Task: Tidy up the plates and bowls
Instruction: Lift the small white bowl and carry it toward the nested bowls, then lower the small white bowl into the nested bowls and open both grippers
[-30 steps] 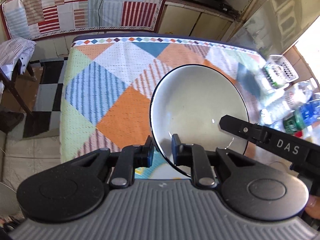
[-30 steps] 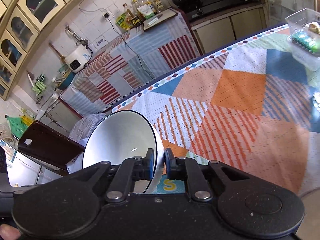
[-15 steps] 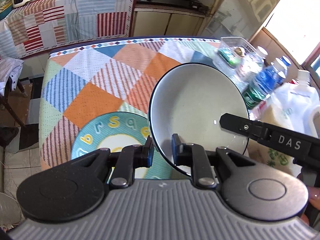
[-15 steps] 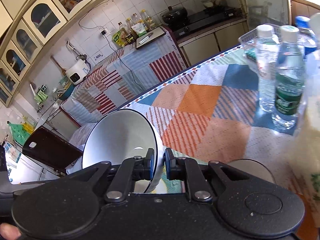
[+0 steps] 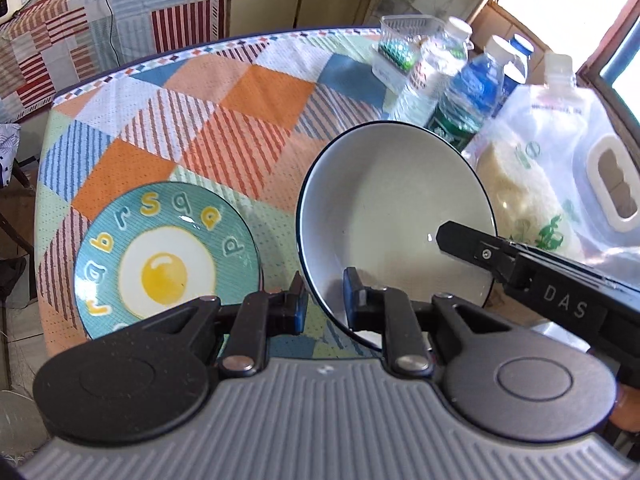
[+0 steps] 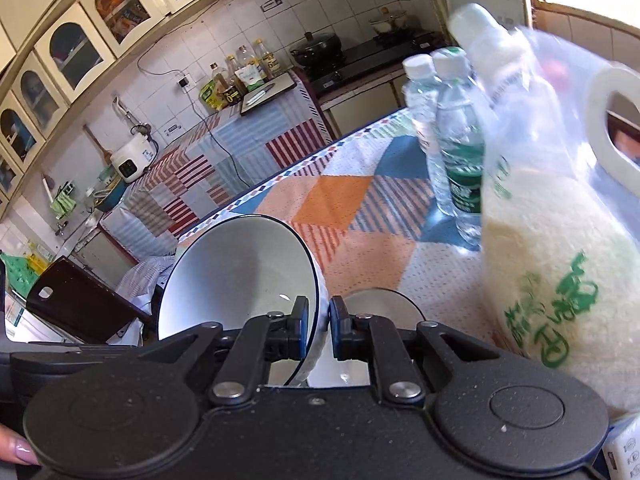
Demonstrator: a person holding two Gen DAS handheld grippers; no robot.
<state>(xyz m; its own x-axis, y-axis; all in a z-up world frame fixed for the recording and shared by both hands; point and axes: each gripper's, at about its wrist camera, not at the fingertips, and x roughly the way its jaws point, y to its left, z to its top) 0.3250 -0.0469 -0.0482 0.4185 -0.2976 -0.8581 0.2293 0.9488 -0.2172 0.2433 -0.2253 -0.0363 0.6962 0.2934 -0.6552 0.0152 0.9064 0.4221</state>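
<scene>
As both hands swung the bowl (image 5: 394, 216) rightward w/ left gripper (image 5: 322, 300) & right gripper (image 6: 319, 330) still clamped on its rim, egg plate (image 5: 160, 256) now sits at 9 o'clock, prob. the stacking spot.

Table under a patchwork cloth (image 5: 256, 92) of orange, blue and striped diamonds. Along its window side: water bottles (image 5: 468, 92), a clear plastic basket (image 5: 396, 52), a handled bag of rice (image 6: 548, 248) (green print). Behind, a cloth-draped counter (image 6: 224, 168) with rice cooker (image 6: 130, 158), oil bottles (image 6: 240, 76).

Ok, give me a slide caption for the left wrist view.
Both claws hold one white bowl above the checked tablecloth, beside the egg plate.
</scene>
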